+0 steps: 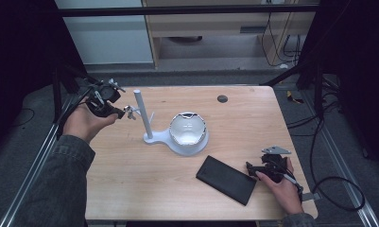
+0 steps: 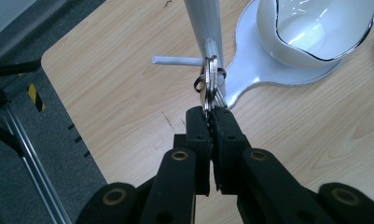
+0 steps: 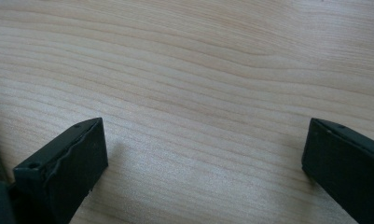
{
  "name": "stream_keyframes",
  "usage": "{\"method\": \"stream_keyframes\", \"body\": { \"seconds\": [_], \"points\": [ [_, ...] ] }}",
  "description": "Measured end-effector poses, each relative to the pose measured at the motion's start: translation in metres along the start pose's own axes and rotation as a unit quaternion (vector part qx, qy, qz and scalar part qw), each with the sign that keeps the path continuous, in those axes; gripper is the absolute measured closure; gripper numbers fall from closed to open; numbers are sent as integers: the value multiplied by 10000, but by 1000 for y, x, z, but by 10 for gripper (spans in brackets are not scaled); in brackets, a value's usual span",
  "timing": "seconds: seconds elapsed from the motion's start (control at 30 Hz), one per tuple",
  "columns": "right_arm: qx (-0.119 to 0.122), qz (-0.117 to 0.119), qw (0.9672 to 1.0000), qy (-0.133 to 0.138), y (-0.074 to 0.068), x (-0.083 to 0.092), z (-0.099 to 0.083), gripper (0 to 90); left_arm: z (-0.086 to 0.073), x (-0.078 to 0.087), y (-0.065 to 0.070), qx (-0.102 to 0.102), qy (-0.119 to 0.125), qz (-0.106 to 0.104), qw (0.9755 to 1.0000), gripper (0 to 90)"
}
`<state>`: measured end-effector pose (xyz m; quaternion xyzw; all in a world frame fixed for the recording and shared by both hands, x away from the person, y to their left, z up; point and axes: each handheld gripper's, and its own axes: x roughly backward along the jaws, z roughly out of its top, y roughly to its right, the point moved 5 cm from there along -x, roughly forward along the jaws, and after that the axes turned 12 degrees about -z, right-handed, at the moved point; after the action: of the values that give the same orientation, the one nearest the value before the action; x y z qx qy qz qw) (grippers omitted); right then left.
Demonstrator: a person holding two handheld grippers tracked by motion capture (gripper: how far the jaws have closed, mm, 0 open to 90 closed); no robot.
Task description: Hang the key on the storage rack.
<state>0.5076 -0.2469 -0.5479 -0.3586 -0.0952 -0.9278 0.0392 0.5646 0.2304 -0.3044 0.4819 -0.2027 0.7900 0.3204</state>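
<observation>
Keys: a small bunch of metal keys on rings (image 2: 210,81) sat pinched at the very tips of the left gripper (image 2: 211,114), sticking out beyond them toward the white stand's post (image 2: 204,23).
Position of keys: held above the table's left part, just beside the post and close to its thin side peg (image 2: 175,60); whether a ring touched the peg could not be told.
Left gripper: jaws closed on the flat blades of the keys, pads pressed tight with almost no gap; in the high view it (image 1: 126,112) was held in the left hand (image 1: 85,122) near the table's left edge.
Right gripper: jaws stood wide apart with only bare wood between them (image 3: 203,154); it (image 1: 250,167) rested low at the table's right side in the right hand (image 1: 284,189).
Look of keys: silvery, thin and flat, stacked edge-on, with a dark ring looped through them.
Stand: white smooth plastic, a round upright post on a flat rounded base (image 1: 170,139).
Bowl: glossy white with a shiny chrome wavy rim (image 1: 188,127), seated on the base.
Black slab: flat matte rectangle (image 1: 226,179) lying left of the right gripper.
Table: pale wood-grain top (image 1: 144,179), rounded corners.
</observation>
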Motion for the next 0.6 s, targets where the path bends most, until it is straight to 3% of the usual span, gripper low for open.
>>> {"method": "stream_keyframes", "body": {
  "seconds": [0.27,0.33,0.4,0.6],
  "points": [
    [0,0,10000,0,0,0,0,4,1,-11,-2,13,103,5,9999,864],
    [0,0,10000,0,0,0,0,4,-1,-11,-2,-23,215,24,9998,742],
    [4,2,10000,-10,0,0,0,4,-10,-7,1,-70,511,37,9987,721],
    [1,9,10000,-8,0,0,0,4,-34,-5,12,-57,857,69,9963,606]
  ]
}}
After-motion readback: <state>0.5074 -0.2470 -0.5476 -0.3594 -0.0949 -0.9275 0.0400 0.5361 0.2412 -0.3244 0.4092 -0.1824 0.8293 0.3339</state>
